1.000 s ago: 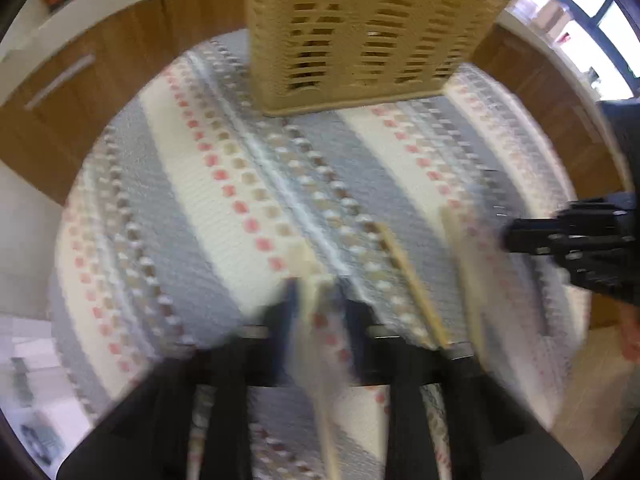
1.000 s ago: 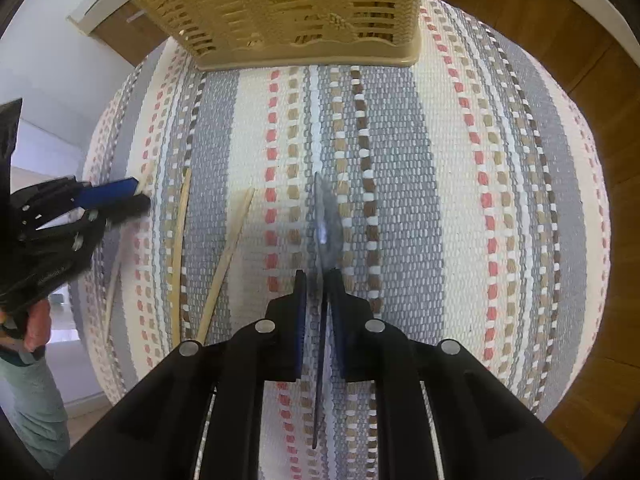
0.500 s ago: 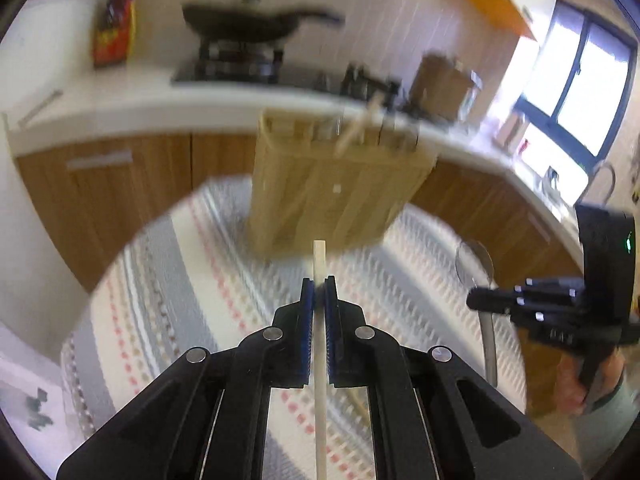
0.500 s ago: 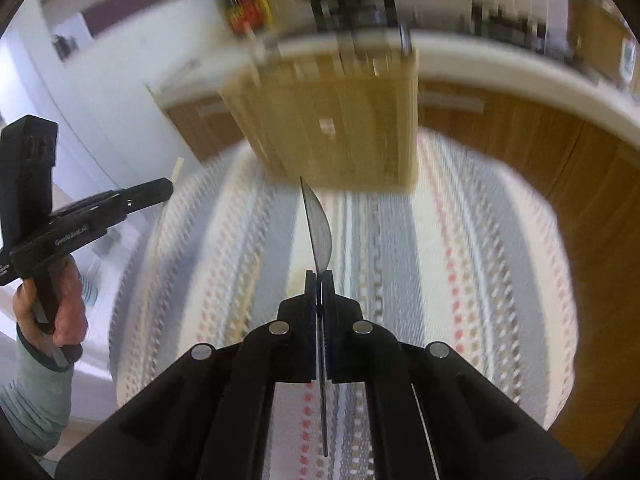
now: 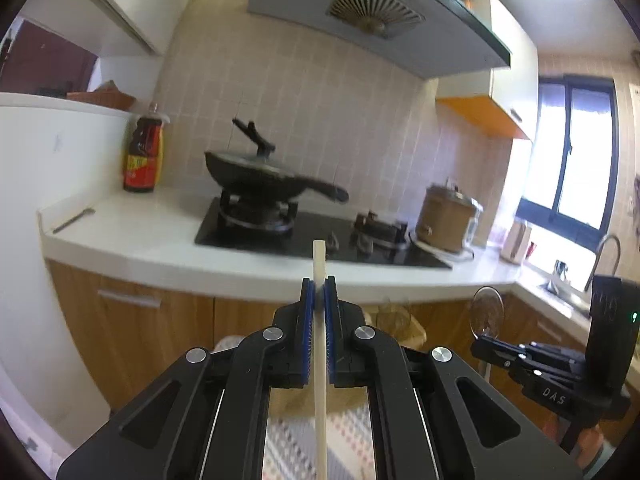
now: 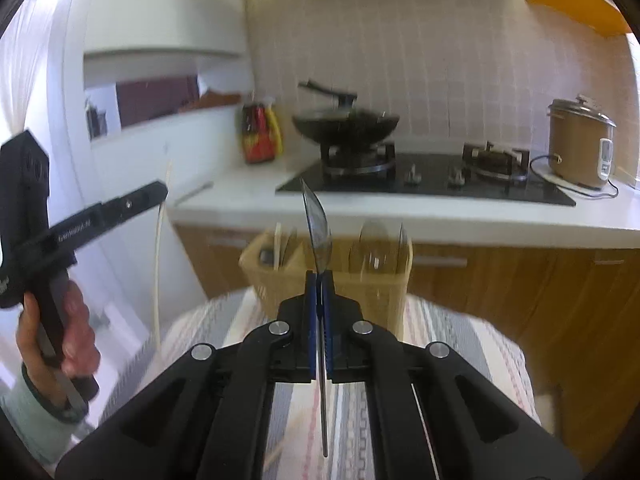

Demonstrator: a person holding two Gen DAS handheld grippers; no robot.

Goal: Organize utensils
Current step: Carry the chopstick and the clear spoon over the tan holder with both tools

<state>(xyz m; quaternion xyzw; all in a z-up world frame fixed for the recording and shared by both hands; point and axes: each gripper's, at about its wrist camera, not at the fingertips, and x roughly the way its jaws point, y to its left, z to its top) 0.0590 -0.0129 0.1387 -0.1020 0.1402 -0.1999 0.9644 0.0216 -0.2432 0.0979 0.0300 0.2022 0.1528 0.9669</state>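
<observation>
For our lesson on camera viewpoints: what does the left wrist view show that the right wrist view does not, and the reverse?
Only the left wrist view: the window, the tap, and the left claw shut on a chopstick.
Only the right wrist view: the utensil basket and its compartments, and the right claw shut on a spoon.
Both: wok, sauce bottle, rice cooker.

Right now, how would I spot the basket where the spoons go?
Find the white kitchen counter with the black wok. In front of it, on the striped cloth, stands the basket: woven, tan, with utensils sticking up from its compartments.
</observation>
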